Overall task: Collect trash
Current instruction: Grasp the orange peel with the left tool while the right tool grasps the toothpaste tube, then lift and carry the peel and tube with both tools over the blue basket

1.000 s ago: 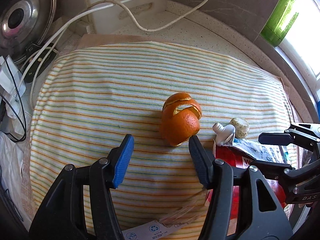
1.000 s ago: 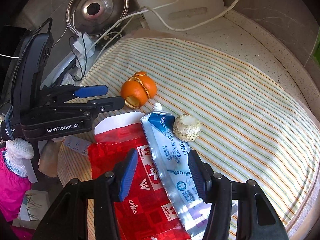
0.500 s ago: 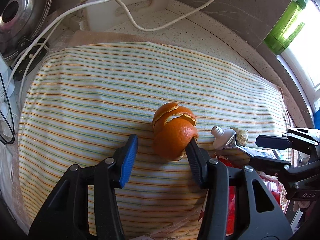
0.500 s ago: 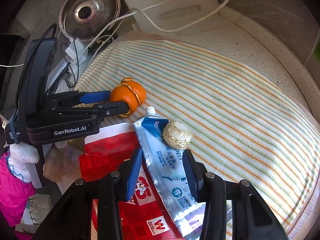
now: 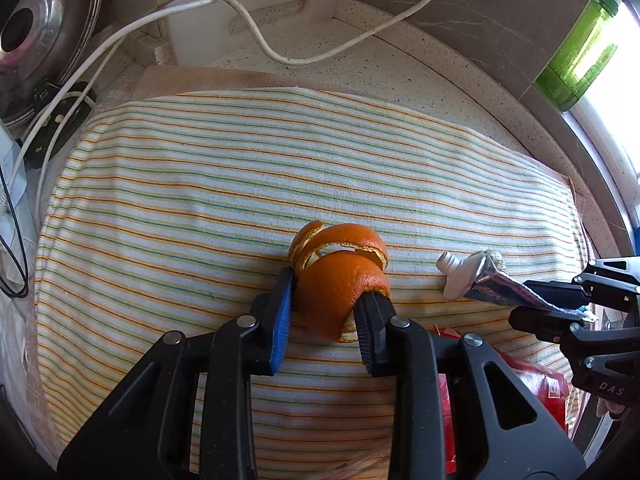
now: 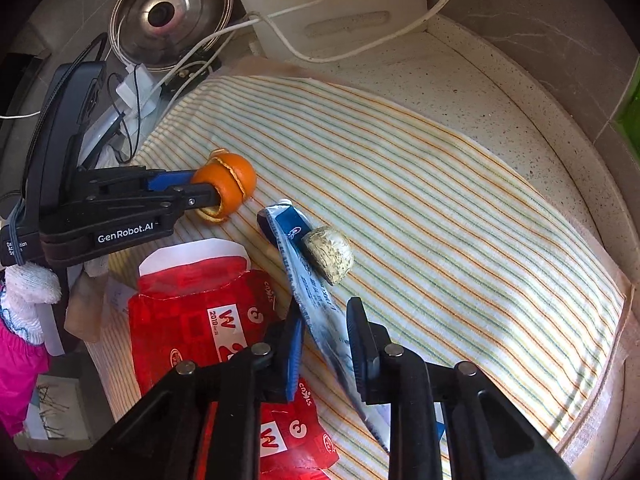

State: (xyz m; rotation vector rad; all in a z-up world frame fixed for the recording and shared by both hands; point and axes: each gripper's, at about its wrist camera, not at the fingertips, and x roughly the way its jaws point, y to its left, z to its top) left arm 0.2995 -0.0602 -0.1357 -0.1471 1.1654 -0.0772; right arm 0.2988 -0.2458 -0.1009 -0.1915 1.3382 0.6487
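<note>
A curled orange peel (image 5: 340, 280) lies on the striped cloth (image 5: 240, 184). My left gripper (image 5: 326, 292) has both pads against its sides and its jaws are closing on it. The right wrist view shows the same grip from the side, left gripper (image 6: 206, 190) on the peel (image 6: 230, 184). A blue and silver toothpaste tube (image 6: 304, 280) stands on its edge between the pads of my right gripper (image 6: 326, 314). Those jaws are closing and pinch the tube's tail. The left wrist view shows the right gripper (image 5: 524, 300) with the tube (image 5: 472, 276), nozzle raised.
A pale crumpled lump (image 6: 330, 254) rests against the tube. A flattened red packet (image 6: 188, 312) lies under my right gripper. At the back are a steel lid (image 6: 172, 12), a white cable (image 5: 280, 52) and a white board (image 5: 256, 4). A green bottle (image 5: 580, 52) stands far right.
Both pairs of jaws have narrowed. The left gripper came forward around the peel and now grips it. The right gripper closed on the tube, which has turned onto its edge.
</note>
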